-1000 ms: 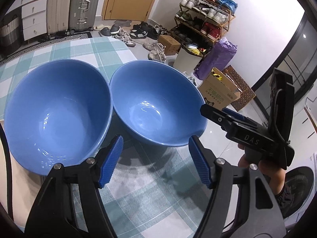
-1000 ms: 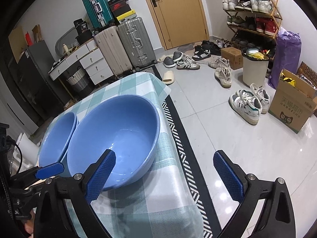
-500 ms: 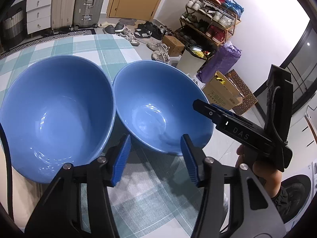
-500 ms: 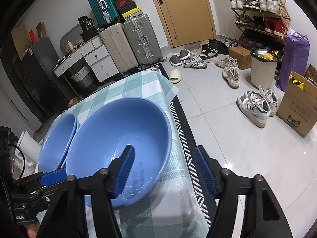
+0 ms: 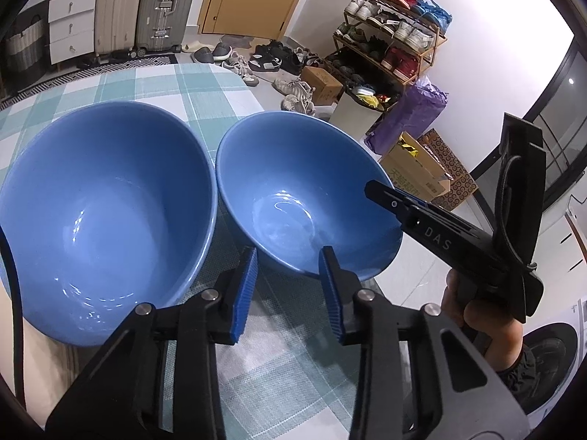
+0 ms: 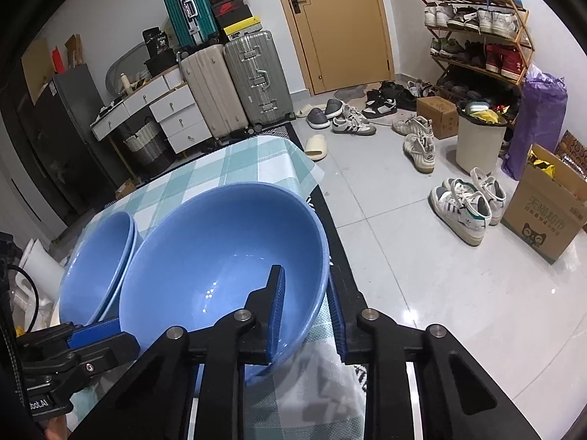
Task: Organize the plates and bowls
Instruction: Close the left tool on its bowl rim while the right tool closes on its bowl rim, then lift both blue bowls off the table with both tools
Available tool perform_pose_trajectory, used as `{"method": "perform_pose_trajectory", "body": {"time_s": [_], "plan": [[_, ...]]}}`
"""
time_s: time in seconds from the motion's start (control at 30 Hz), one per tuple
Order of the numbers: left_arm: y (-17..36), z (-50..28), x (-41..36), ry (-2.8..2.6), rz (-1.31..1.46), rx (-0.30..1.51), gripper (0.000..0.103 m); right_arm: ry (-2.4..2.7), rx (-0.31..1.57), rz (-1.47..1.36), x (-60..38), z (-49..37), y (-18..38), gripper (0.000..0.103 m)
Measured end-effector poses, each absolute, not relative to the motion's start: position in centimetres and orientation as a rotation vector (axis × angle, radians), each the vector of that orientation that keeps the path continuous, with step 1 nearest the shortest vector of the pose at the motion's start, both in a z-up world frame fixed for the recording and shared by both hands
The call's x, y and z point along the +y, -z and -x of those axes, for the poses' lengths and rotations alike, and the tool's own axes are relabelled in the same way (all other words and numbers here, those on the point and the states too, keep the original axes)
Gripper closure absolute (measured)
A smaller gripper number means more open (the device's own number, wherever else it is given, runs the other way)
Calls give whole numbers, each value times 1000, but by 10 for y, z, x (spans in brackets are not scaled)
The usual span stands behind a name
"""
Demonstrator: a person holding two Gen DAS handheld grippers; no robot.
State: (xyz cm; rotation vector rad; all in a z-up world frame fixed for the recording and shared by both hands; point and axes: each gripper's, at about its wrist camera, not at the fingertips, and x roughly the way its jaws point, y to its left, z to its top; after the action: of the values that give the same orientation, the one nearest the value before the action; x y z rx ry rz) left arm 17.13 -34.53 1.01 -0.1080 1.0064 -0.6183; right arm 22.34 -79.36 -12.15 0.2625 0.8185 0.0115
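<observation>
2 blue bowls stand upright, mouths up, on the checked tablecloth (image 5: 205,84). The right bowl (image 6: 220,267) sits at the cloth's edge, beside the left bowl (image 5: 99,212). The right gripper (image 6: 306,310) straddles the right bowl's near rim, jaws narrowed about its wall. The left gripper (image 5: 288,289) hovers part-open, holding nothing.

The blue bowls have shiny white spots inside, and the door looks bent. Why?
Left wrist view: glare from room lights streaks the right bowl and left bowl. Right wrist view: the fisheye lens curves the door; the bowls are sharp.
</observation>
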Motion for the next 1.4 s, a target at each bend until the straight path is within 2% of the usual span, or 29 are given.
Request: {"method": "perform_pose_trajectory", "body": {"time_s": [0.8,1.4], "plan": [[-23,-157,-344,653,67,955,72,14,785,-213,-787,-200,106,81],[-73,-116,-329,689,58,867,72,30,705,-178,-776,-160,55,81]]}}
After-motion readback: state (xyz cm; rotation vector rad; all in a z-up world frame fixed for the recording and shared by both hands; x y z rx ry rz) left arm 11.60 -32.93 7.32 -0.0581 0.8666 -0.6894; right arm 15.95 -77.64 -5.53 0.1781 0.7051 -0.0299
